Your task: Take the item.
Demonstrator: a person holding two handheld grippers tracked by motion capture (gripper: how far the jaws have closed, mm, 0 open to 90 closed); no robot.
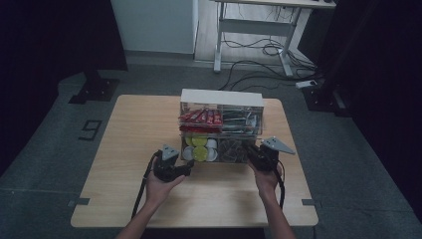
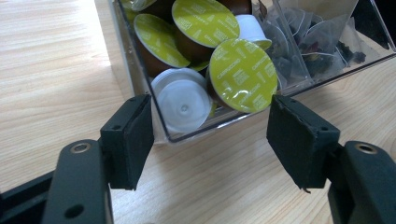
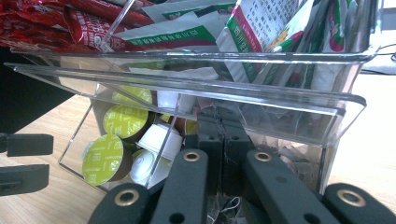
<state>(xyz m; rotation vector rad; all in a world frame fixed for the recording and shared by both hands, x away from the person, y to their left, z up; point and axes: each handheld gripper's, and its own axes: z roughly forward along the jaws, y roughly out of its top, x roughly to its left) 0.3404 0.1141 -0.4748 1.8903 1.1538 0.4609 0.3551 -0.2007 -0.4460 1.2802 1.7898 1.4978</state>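
Note:
A clear two-tier organizer (image 1: 221, 99) stands at the table's middle. Its lower drawer (image 2: 140, 79) holds green-lidded capsules (image 2: 240, 74), white capsules (image 2: 182, 105) and pyramid tea bags (image 2: 317, 42). My left gripper (image 2: 210, 135) is open, low over the table, its pads either side of the drawer's near corner without touching it. It lies at the drawer's front left in the high view (image 1: 186, 169). My right gripper (image 3: 224, 126) is shut, with its tips pushed in at the drawer's tea-bag side (image 1: 254, 152). Whether anything thin is pinched between the pads I cannot tell.
The upper tier carries red sachets (image 1: 201, 118) on the left and green-and-white sachets (image 3: 261, 37) on the right. Bare wooden table (image 1: 129, 149) stretches to the left and along the front. The other hand's open jaws (image 3: 46, 161) show at the left of the right gripper view.

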